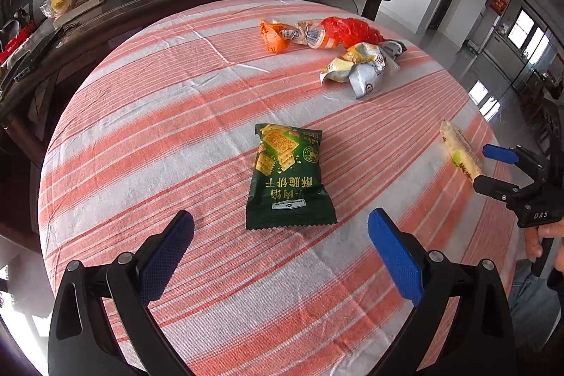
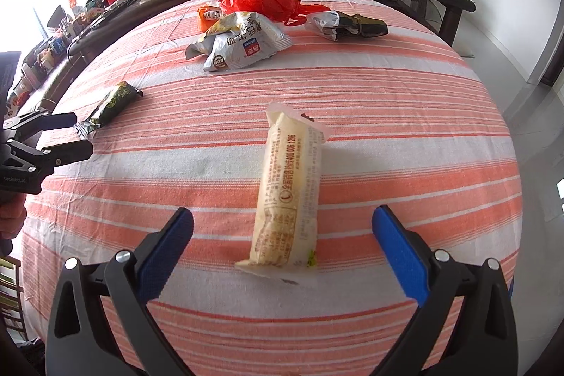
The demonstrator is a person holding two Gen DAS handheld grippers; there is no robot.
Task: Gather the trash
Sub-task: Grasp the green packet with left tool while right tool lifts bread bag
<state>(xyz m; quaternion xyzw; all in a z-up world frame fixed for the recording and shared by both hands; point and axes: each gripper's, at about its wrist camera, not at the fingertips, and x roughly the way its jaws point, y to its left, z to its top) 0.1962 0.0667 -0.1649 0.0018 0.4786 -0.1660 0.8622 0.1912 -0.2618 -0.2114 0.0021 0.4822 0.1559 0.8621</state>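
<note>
- Only the right wrist view shows the black wrapper [image 2: 356,25] at the bench's [image 2: 405,101] far edge.
- The left gripper [image 1: 281,228] is spread wide, holding nothing; the green cracker packet [image 1: 287,175] lies mid-bench just ahead.
- The right gripper [image 2: 282,224] gapes equally wide, empty, its fingers flanking the cream wrapper [image 2: 290,196] without touching.
- Crumpled wrappers [image 2: 243,41] and a red bag [image 2: 264,2] cluster near the far edge.
</note>
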